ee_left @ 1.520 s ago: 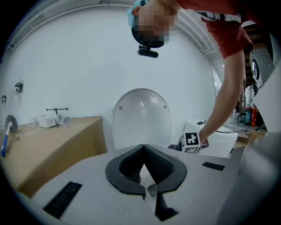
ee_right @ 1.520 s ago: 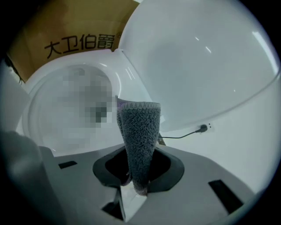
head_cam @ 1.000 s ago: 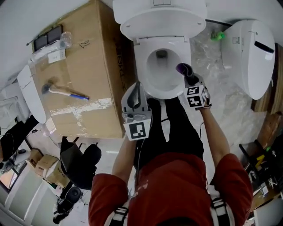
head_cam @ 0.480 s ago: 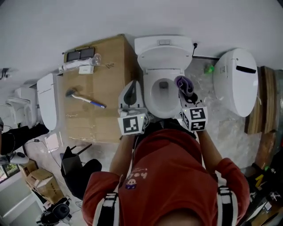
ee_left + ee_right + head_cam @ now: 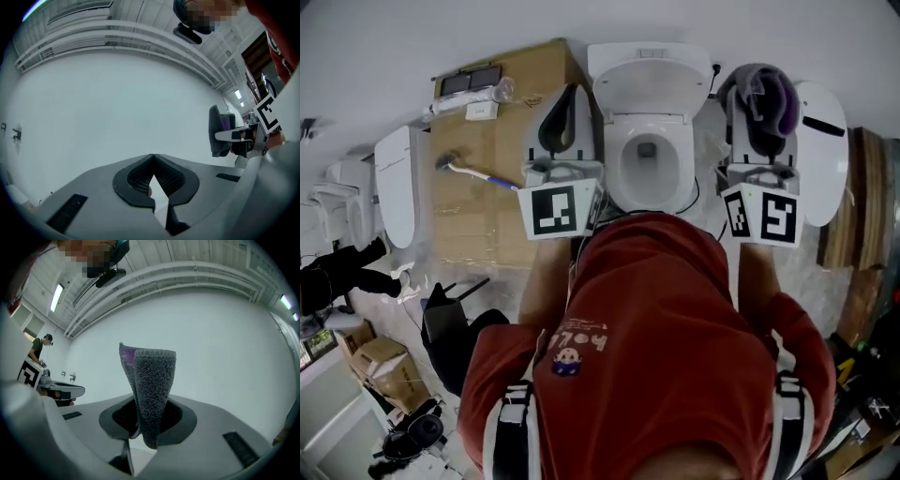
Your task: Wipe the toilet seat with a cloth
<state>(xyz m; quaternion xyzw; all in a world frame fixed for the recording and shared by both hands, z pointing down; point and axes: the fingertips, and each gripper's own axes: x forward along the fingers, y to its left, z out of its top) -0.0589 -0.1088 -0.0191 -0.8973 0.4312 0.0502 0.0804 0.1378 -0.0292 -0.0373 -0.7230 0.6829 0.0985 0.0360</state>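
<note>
Cloth (image 5: 151, 390), grey and purple terry, folded: clamped upright between the closed jaws of the right gripper (image 5: 149, 425), facing a white wall, apart from the toilet. Left gripper (image 5: 153, 159): jaws together, nothing between them. Toilet seat (image 5: 622, 169): below, between both grippers, lid (image 5: 649, 82) up. Cardboard box (image 5: 483, 197): beside the toilet, at its left.

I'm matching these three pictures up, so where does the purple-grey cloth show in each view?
Head view: cloth at upper right, right of the toilet, in the right gripper claw.
Left gripper view: a purple sliver at mid right, in the right gripper.
Right gripper view: centre, standing up out of the claw.
Shared landmark: the right gripper clamping it, seen in all three.
</note>
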